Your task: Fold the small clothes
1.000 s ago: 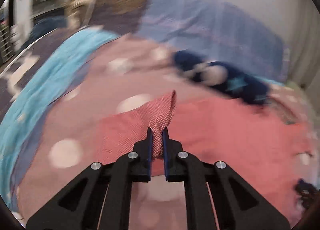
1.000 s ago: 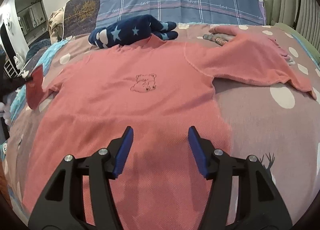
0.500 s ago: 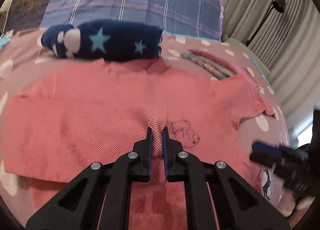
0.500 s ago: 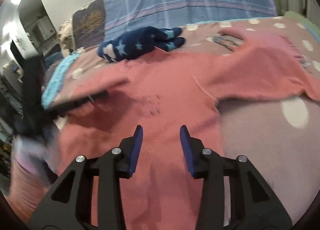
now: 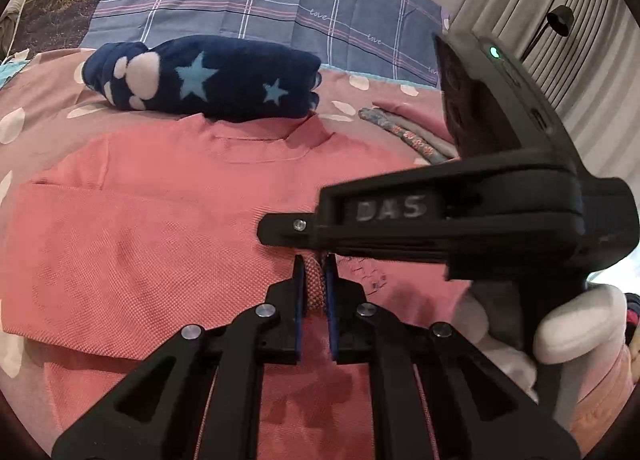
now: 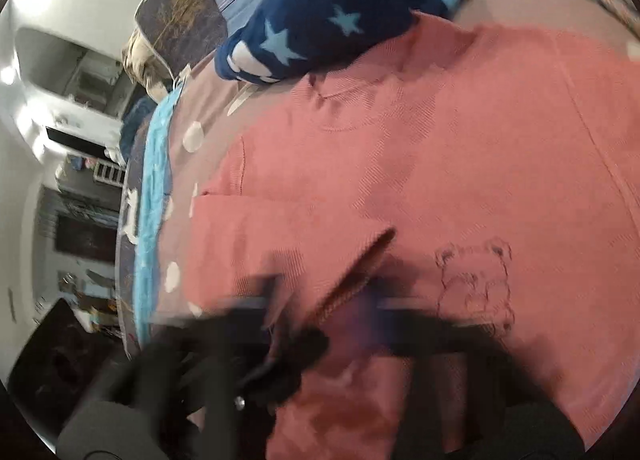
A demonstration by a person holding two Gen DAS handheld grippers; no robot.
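Observation:
A small pink shirt (image 5: 160, 196) with a bear drawing (image 6: 476, 280) lies flat on the bed. Its left sleeve (image 5: 100, 260) is folded across the chest. My left gripper (image 5: 315, 280) is shut on the sleeve's cuff (image 5: 315, 284) over the middle of the shirt. My right gripper comes in from the right, side-on, in the left wrist view (image 5: 280, 230), just beyond the left fingertips. In the right wrist view everything low is blurred, its jaws cannot be made out, and the cuff edge (image 6: 360, 272) shows in front of it.
A folded navy star-print garment (image 5: 208, 80) lies just beyond the shirt's collar. A plaid blue pillow (image 5: 260, 0) stands behind it. Folded floral and pink clothes (image 5: 412, 136) lie at the right. The pink polka-dot bedspread (image 6: 208, 116) ends at the left with a turquoise blanket (image 6: 154, 180).
My left gripper has carried the sleeve cuff from the left side across onto the shirt's chest. My right gripper has swung left and forward to meet it, and its jaws narrowed.

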